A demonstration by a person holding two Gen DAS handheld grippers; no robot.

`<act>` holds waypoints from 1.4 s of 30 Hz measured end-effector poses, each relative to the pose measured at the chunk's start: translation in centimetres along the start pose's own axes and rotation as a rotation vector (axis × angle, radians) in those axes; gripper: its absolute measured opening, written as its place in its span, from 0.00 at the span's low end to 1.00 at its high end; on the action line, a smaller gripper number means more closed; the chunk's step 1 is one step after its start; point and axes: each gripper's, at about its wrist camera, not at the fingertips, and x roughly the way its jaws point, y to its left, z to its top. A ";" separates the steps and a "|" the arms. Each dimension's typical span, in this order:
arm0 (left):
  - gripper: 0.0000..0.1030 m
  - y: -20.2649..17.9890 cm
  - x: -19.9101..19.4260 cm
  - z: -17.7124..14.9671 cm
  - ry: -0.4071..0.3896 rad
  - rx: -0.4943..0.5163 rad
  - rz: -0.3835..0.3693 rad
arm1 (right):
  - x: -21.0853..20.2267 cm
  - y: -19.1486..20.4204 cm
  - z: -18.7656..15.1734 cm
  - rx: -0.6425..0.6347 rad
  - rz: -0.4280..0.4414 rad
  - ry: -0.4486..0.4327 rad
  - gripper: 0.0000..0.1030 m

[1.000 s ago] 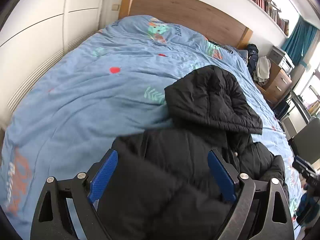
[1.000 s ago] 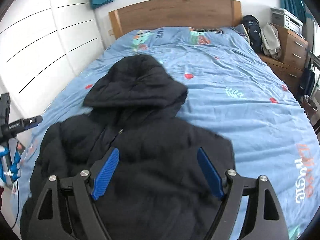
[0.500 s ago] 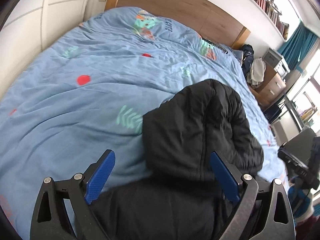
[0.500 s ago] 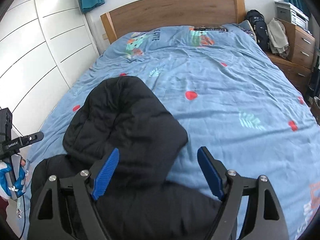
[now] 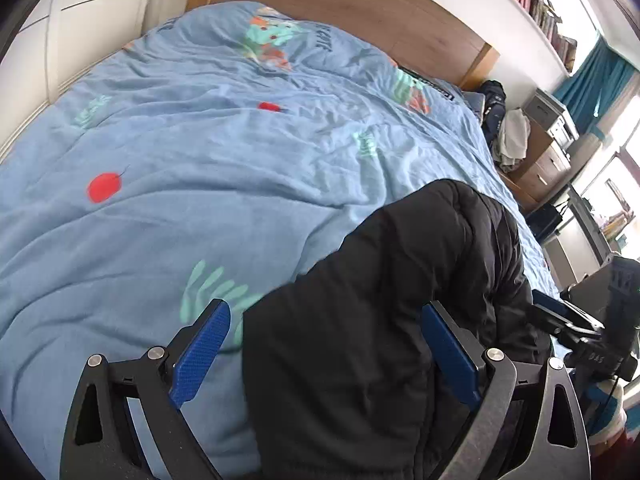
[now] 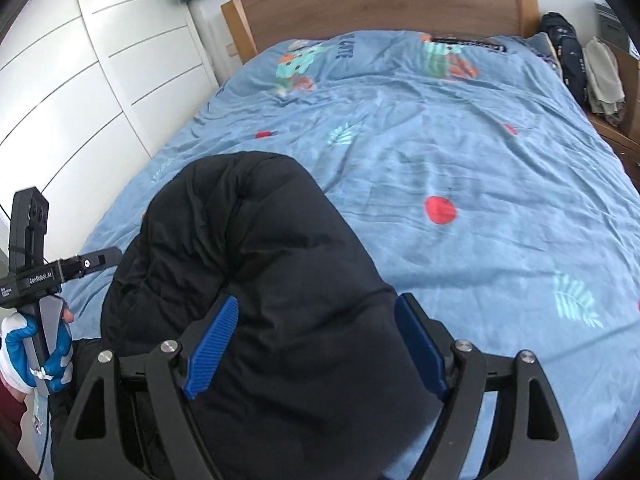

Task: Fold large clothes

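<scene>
A bed (image 6: 500, 184) under a blue patterned duvet is filling both views, a wooden headboard (image 6: 380, 4) closing the far end. A black hooded puffer jacket (image 6: 256, 280) is lying at the near end. Within the last second both grippers have been travelling from the jacket's body up to the hood (image 5: 436, 248), which is now sitting between the wide-open jaws of the left gripper (image 5: 332, 356) and the right gripper (image 6: 316, 344). Neither is gripping cloth; folding the hood down seems imminent.
</scene>
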 end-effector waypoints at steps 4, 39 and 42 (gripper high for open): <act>0.92 0.6 2.0 0.5 0.027 -0.006 0.019 | 1.8 -0.1 0.4 -0.002 0.012 0.027 0.78; 0.15 -3.5 -8.8 -10.9 -0.005 0.099 -0.048 | -10.0 6.3 -8.6 -0.172 -0.014 -0.087 0.17; 0.15 -3.9 -10.7 -13.5 -0.007 0.113 -0.066 | -12.0 6.6 -10.5 -0.156 -0.004 -0.113 0.17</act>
